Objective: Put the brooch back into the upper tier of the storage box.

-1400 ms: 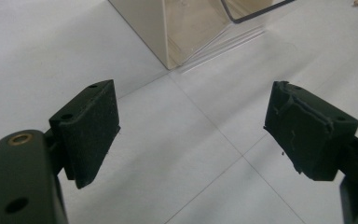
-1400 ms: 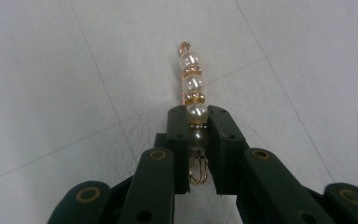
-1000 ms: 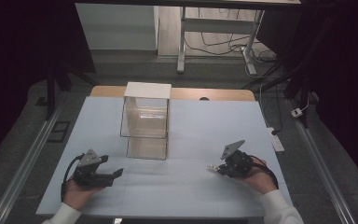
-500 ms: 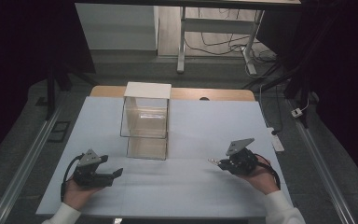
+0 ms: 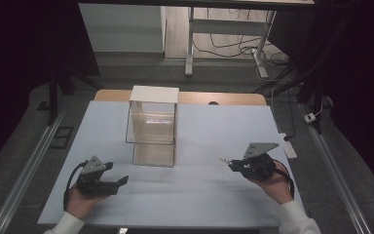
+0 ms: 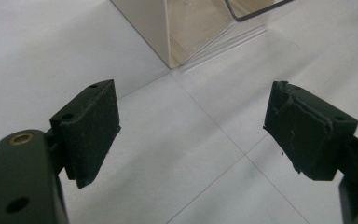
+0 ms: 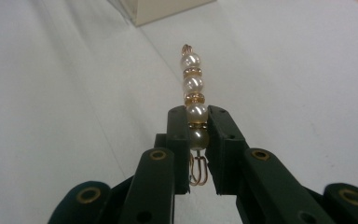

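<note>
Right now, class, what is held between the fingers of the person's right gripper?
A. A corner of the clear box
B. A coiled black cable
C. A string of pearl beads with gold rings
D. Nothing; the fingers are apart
C: in the right gripper view the right gripper is shut on a short string of pearl beads, which sticks out past the fingers, apart from the clear box.

clear box (image 5: 152,127) mid-table, open tabletop (image 5: 199,190) around
</note>
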Demonstrator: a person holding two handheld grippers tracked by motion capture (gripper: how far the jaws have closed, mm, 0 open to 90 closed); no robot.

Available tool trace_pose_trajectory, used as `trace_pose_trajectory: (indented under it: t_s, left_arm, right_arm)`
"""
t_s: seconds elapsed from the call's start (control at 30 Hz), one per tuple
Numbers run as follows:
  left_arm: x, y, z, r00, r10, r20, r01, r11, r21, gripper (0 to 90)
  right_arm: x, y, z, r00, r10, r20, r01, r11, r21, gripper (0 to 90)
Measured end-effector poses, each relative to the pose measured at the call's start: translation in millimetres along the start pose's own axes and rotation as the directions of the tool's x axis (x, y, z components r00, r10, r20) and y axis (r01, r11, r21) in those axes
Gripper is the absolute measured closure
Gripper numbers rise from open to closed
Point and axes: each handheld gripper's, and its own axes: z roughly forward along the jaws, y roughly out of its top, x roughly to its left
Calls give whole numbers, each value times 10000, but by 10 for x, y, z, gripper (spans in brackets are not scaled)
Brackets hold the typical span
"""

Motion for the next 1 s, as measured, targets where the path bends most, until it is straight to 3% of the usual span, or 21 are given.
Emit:
trace_pose_trajectory:
  t_s: [0.57, 0.77, 1.0]
  left_arm:
    - [-2, -1, 7, 10000, 77, -26, -77, 10000, 26, 180]
    - [-5, -1, 10, 9999, 97, -36, -97, 9999, 31, 182]
    - [-8, -1, 13, 9999, 118, -33, -118, 9999, 62, 183]
  right_arm:
    - [37, 84, -146, 9986, 309, 425, -259, 9932, -1136, 787]
    - [89, 157, -225, 9984, 476, 306, -412, 9821, -1841, 787]
    - [155, 217, -260, 9986, 330, 410, -236, 9769, -2124, 787]
